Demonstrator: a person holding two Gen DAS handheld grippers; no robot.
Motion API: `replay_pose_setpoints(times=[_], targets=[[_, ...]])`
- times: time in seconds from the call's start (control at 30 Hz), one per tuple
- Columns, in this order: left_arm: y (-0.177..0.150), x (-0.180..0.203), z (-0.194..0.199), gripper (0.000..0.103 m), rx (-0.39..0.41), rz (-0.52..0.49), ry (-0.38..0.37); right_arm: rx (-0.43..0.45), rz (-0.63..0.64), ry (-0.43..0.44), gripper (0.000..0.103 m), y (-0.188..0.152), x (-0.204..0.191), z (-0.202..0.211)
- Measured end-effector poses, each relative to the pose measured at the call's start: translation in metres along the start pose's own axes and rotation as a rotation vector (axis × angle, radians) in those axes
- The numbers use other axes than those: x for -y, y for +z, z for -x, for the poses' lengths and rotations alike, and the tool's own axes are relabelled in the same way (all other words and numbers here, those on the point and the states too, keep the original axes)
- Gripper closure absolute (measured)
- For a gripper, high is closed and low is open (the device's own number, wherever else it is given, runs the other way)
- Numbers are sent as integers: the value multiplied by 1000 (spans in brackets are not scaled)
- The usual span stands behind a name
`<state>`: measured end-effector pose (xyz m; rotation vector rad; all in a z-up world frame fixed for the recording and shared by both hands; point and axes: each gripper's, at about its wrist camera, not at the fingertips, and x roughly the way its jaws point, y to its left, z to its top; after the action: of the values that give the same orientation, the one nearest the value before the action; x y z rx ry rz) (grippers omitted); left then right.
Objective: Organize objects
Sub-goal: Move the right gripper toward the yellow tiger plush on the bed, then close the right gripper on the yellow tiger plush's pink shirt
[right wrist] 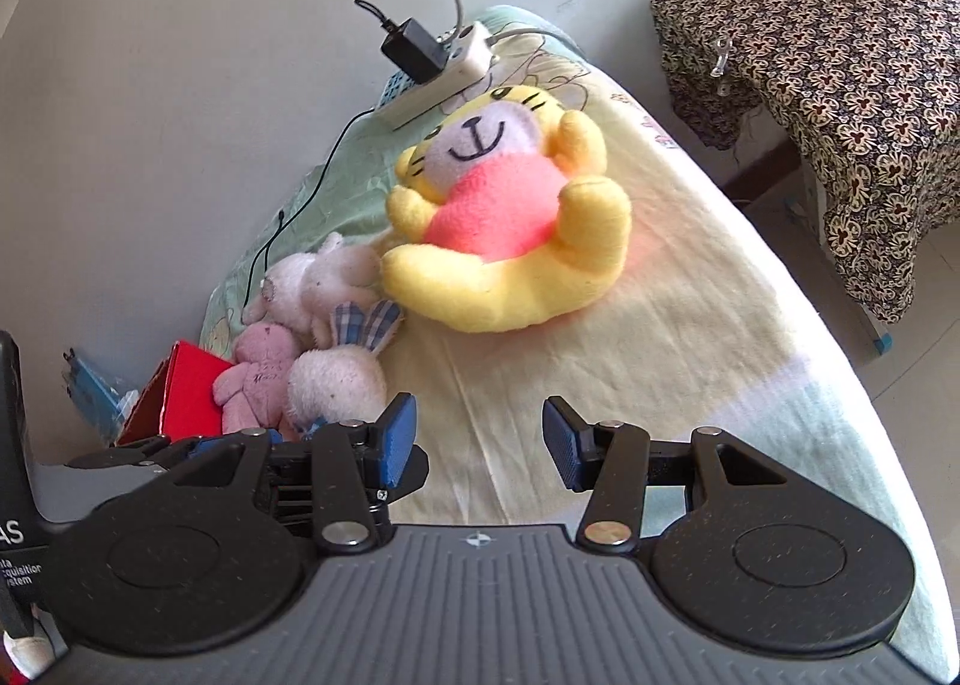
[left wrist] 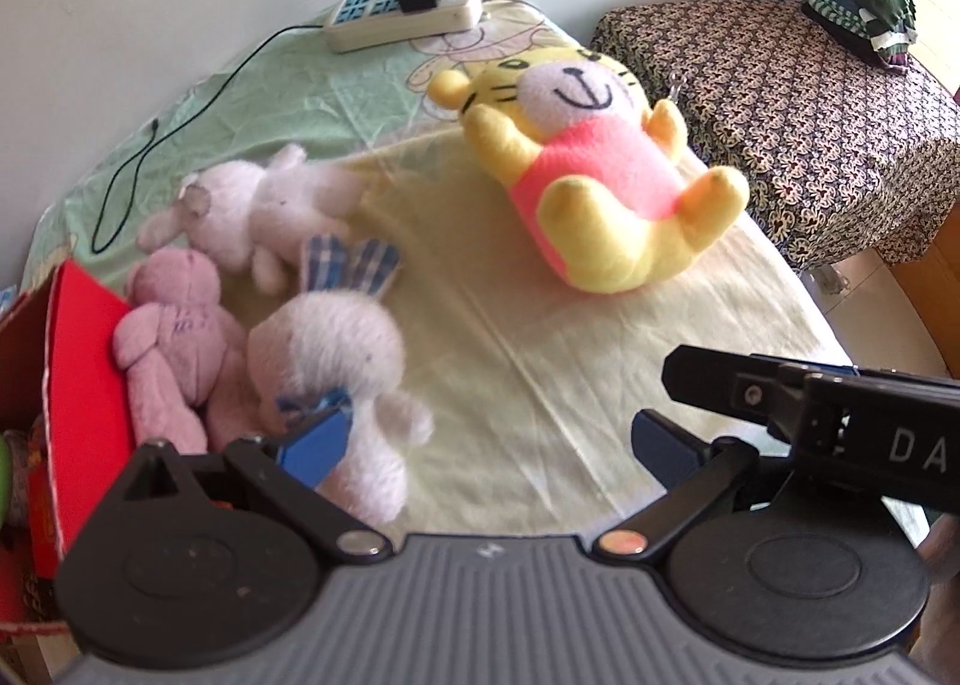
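Left wrist view shows a bed (left wrist: 540,385) under a smooth, creased pale-yellow and green sheet, carrying a fuzzy yellow tiger plush (left wrist: 600,168) in a pink shirt on its back well ahead of the left gripper (left wrist: 486,445), whose blue-padded jaws stand wide apart and empty. Nearer, a fluffy white rabbit plush (left wrist: 336,349) with plaid ears touches the left jaw, beside a pink teddy bear (left wrist: 174,337), another white rabbit plush (left wrist: 264,205) and a red cardboard box (left wrist: 78,385). The right gripper (right wrist: 480,439) also hangs open over bare sheet, the tiger ahead of it.
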<state>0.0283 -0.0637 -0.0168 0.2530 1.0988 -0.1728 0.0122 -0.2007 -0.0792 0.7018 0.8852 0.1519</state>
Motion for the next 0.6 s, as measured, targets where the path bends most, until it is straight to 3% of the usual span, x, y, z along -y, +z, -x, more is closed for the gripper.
replay_pose_setpoints(times=[0.2, 0.33, 0.6], targets=[[17, 6, -9, 1, -7, -3, -55, 34, -21, 1, 52, 20, 12, 4], [32, 5, -13, 1, 0, 6, -137, 78, -31, 23, 52, 39, 20, 10], [64, -11, -34, 1, -10, 126, -303, 109, -78, 41, 46, 81, 43, -5]])
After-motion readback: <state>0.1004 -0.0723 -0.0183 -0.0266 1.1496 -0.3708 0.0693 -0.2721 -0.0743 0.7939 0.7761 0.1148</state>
